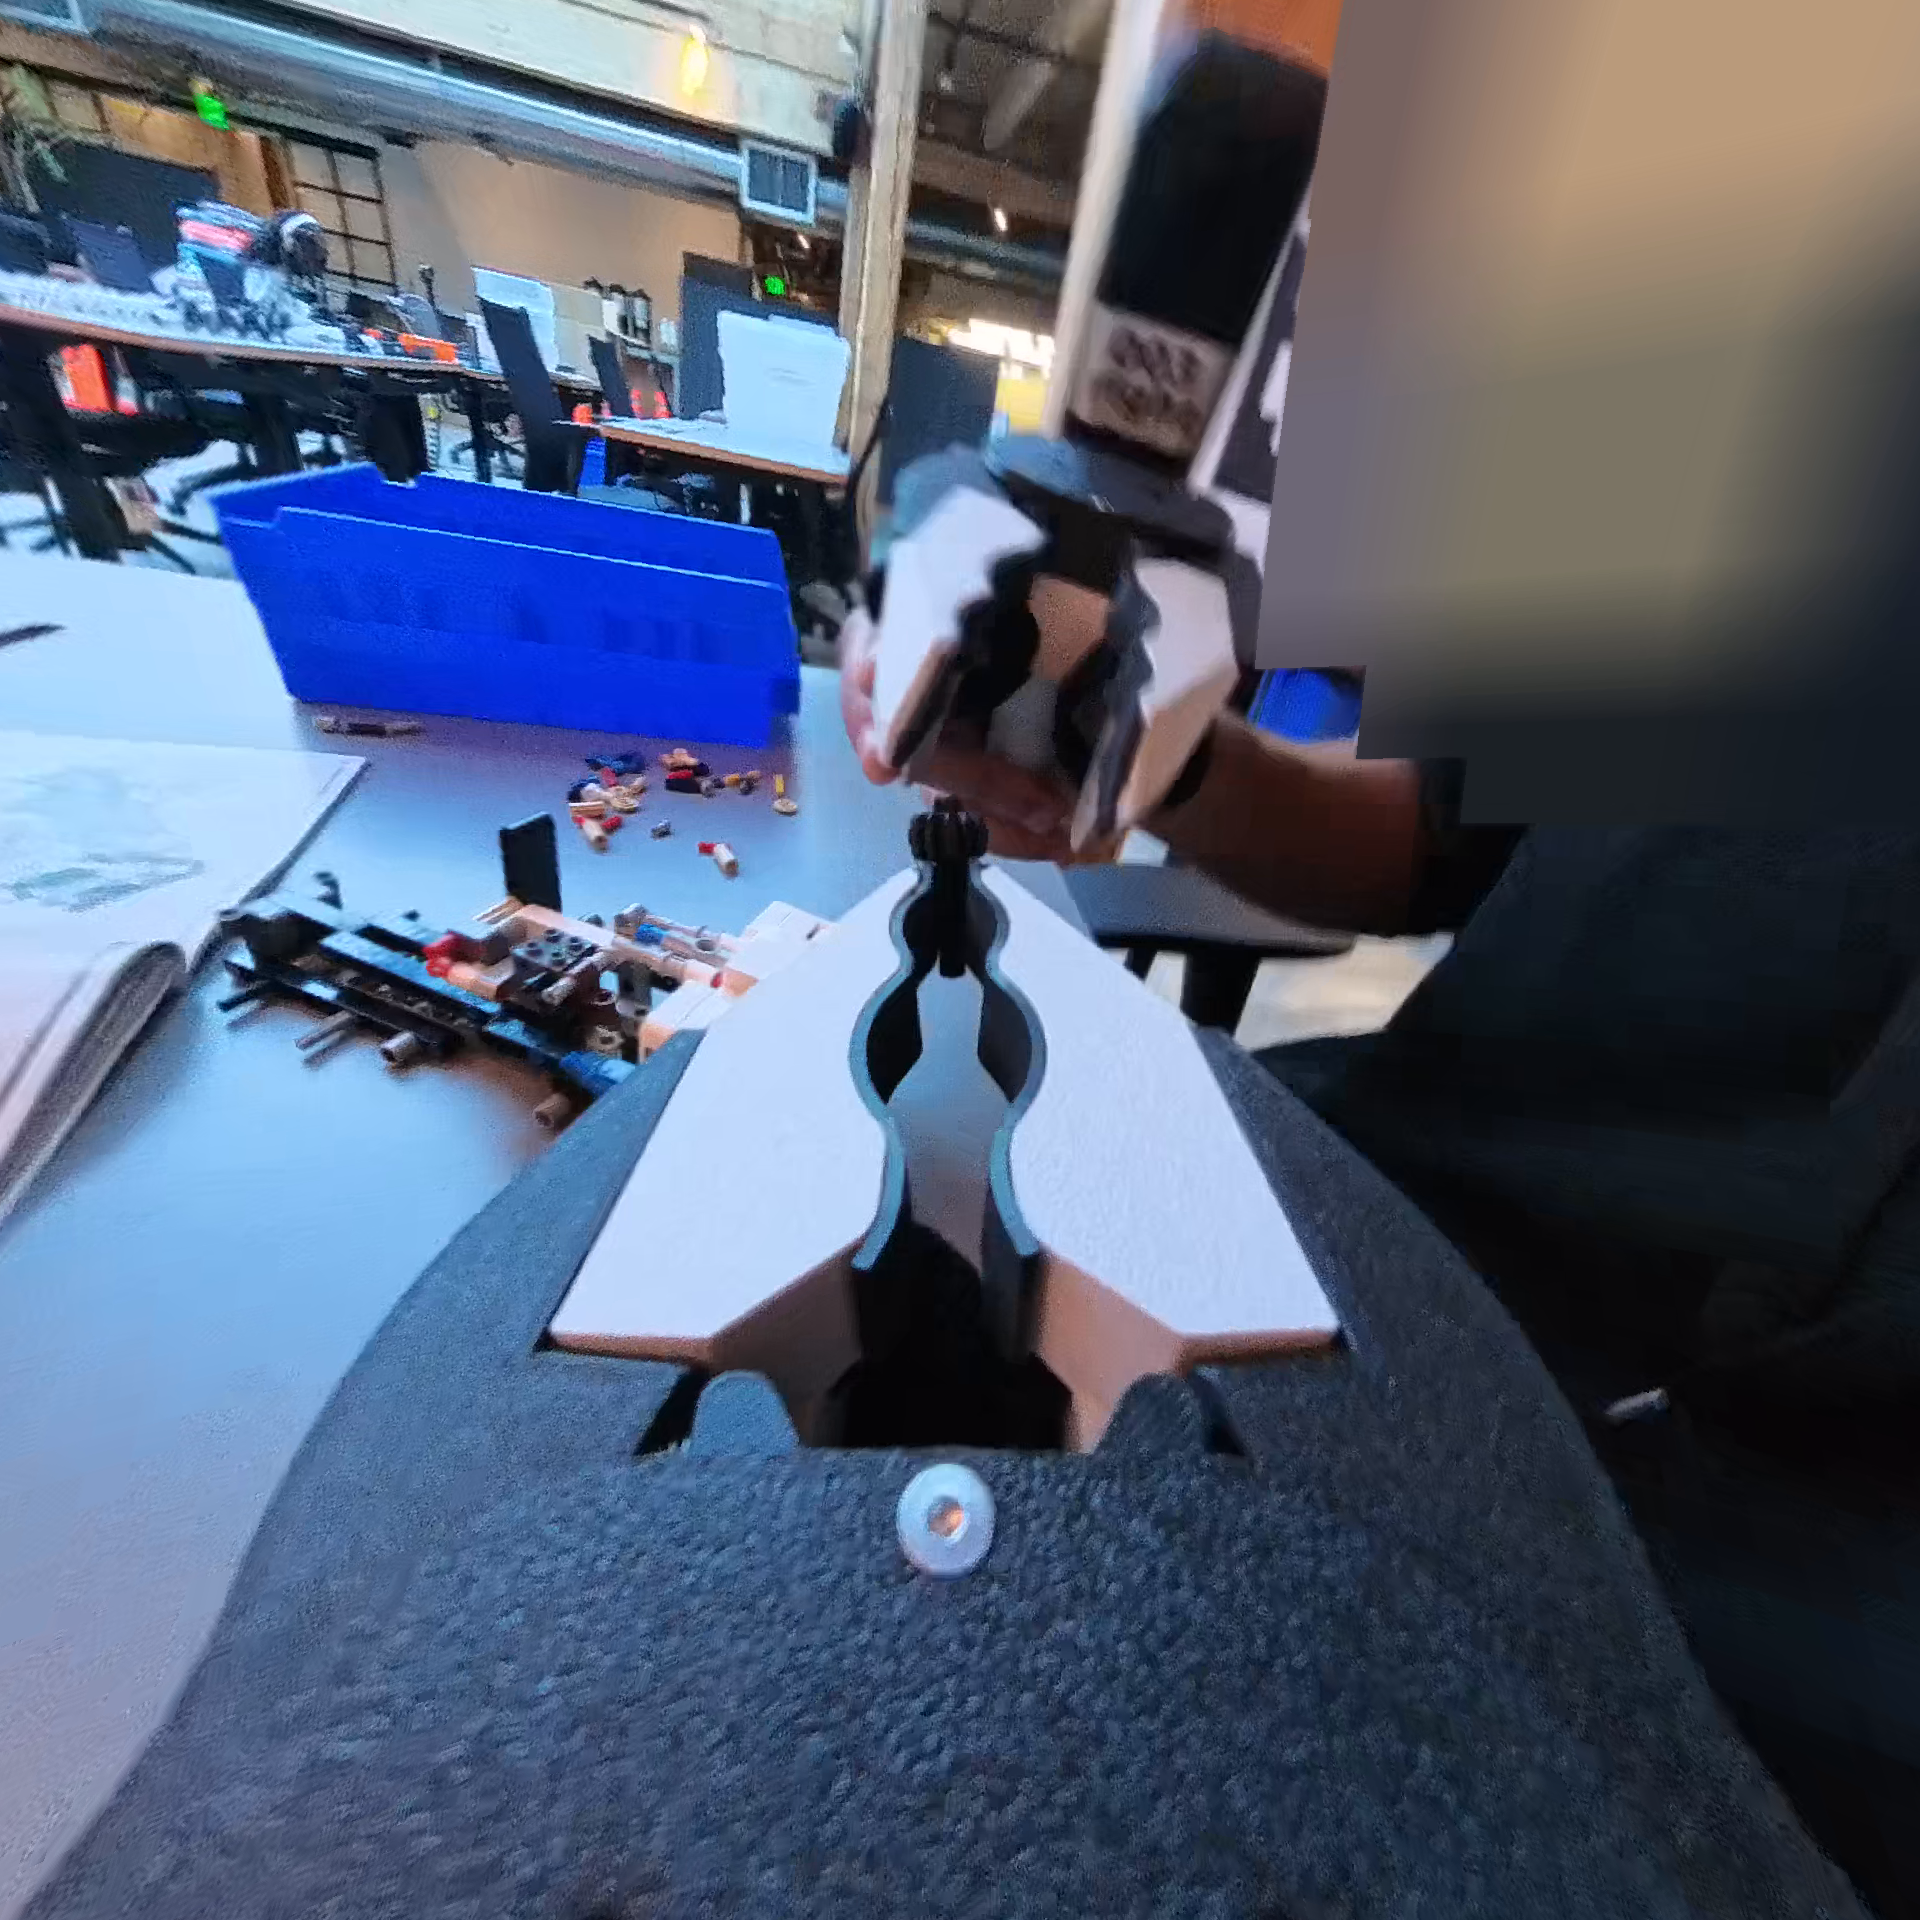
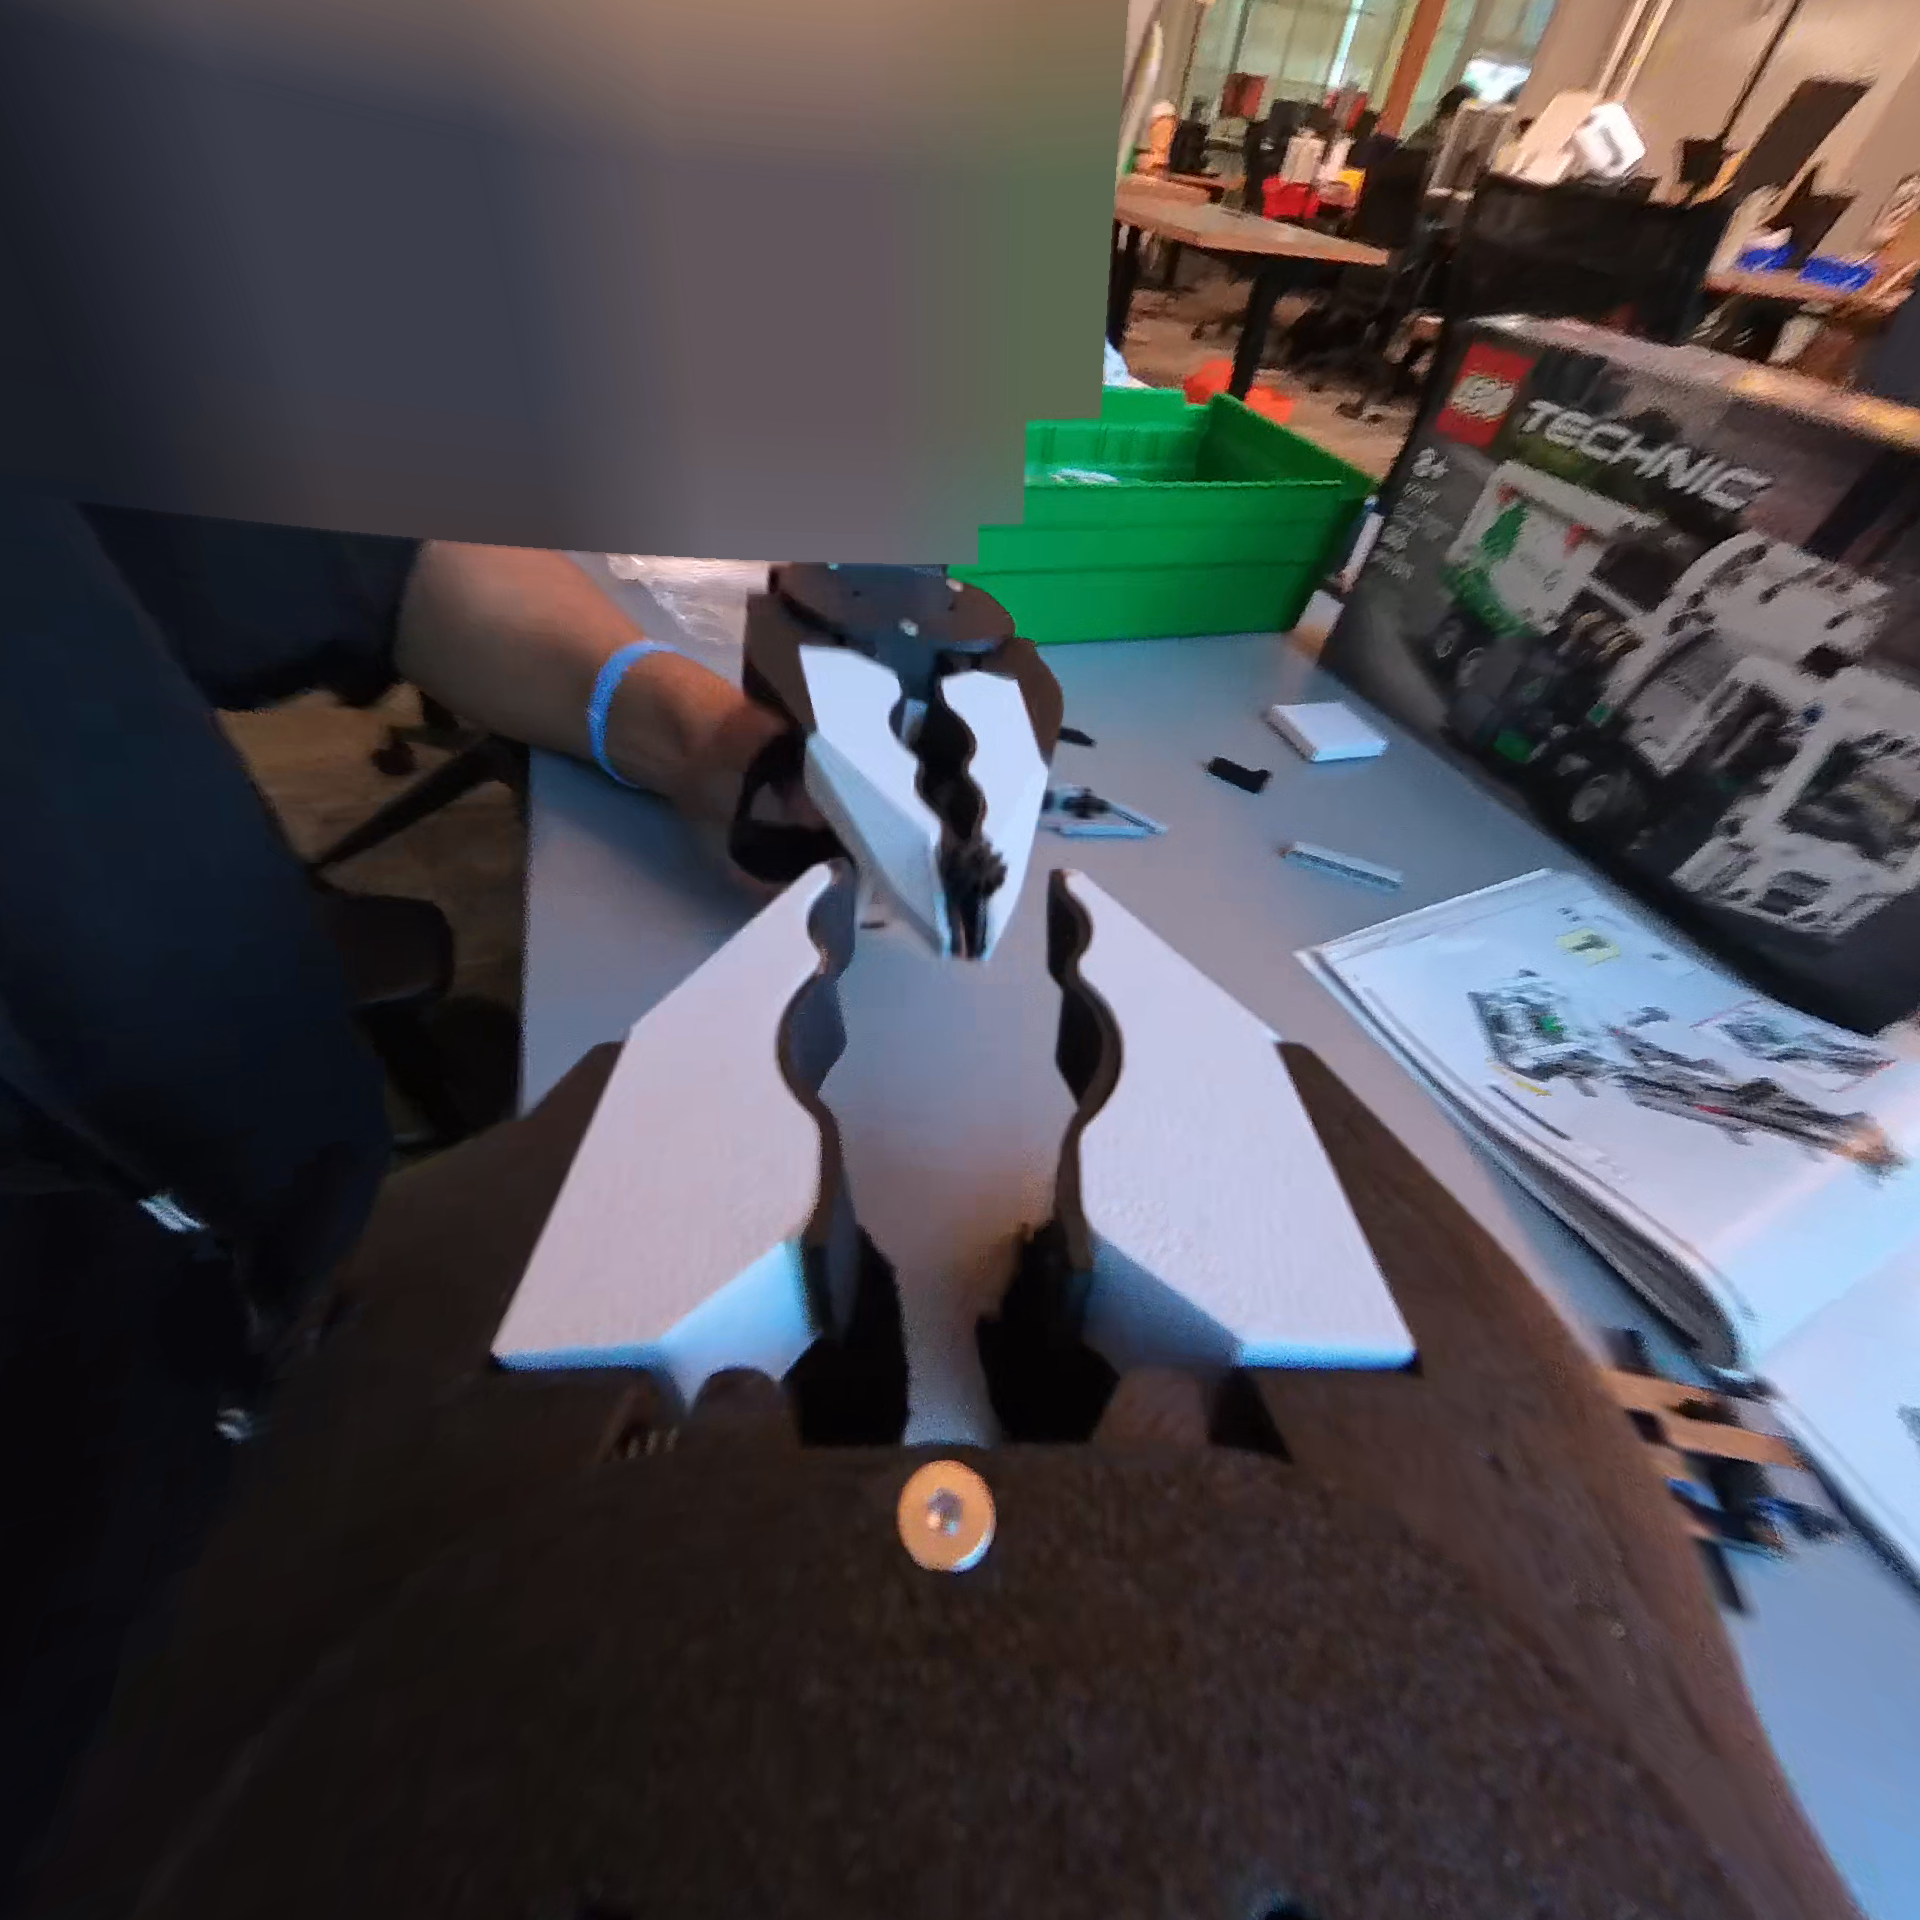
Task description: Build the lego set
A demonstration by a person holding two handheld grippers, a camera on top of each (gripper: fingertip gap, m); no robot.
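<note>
One open booklet point(image 1: 125, 831) lies left of one long, half-built black lego frame point(image 1: 447, 977); one blue bin point(image 1: 509, 613) stands behind it. Left tongs point(image 1: 948, 883) pinch one small black gear point(image 1: 947, 831). Right tongs point(image 2: 945, 894) gape empty.

Left wrist cam sits low behind its own fingers point(image 1: 790, 1132), raised over the table's near edge, looking along the grey table point(image 1: 260, 1195) past the half-built model point(image 1: 447, 966) to the blue bin point(image 1: 509, 603). Right wrist cam sits behind its fingers point(image 2: 1226, 1174) too, facing the opposite way toward the green bin point(image 2: 1153, 540), set box point(image 2: 1662, 644) and open manual point(image 2: 1600, 1060). They point at each other at close range: each frames the other gripper, and both share the table and manual point(image 1: 114, 862).
</note>
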